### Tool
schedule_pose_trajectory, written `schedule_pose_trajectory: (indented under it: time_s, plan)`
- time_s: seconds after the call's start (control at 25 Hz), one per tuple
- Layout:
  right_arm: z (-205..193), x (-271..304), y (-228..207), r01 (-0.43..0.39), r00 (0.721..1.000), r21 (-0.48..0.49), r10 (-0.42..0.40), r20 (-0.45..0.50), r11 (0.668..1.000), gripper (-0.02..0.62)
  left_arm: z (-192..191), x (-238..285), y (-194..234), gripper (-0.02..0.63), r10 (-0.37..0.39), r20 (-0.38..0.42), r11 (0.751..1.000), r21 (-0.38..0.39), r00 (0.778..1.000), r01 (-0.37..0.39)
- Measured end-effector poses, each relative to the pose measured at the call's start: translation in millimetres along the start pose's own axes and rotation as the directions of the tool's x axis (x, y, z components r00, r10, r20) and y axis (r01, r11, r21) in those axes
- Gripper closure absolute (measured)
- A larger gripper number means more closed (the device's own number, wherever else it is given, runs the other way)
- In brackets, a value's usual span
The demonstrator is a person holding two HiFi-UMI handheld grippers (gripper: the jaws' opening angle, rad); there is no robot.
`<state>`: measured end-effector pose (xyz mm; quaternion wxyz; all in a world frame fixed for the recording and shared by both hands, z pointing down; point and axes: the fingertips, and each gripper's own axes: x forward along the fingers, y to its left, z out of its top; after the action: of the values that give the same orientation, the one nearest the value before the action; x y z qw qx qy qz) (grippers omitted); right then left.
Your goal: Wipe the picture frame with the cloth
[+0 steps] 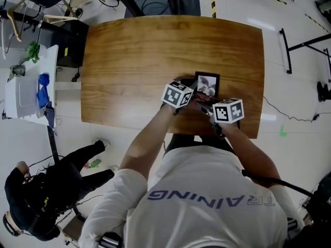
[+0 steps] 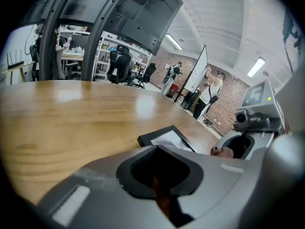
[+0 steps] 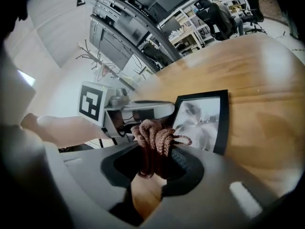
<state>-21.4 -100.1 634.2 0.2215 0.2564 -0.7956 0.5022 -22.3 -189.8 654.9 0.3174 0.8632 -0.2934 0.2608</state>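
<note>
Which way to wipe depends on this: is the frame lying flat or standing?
Lying flat: the picture frame rests face up on the table, photo showing from above.

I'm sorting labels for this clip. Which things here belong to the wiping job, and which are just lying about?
Job: picture frame, cloth clamped in the right gripper, left gripper, wooden table.
Lying about: white cabinet, blue item on it, floor stand.
</note>
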Motion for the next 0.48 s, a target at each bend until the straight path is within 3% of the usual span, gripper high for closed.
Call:
schedule_pose_trajectory:
  time_s: [0.2, 0.48]
  plan:
    - [1, 8, -6, 0.011, 1.0, 0.031, -0.011, -0.013, 0.999, 0.477, 1, 0, 0, 0.6, 0.011, 0.006, 1.0, 0.011, 1.0, -0.012]
    - [-3, -24, -30, 0.063, 0.998, 0.065, -0.064, 0.018, 0.996, 0.477, 1, 0, 1, 0.6, 0.022, 0.01, 0.999, 0.023, 1.0, -0.023]
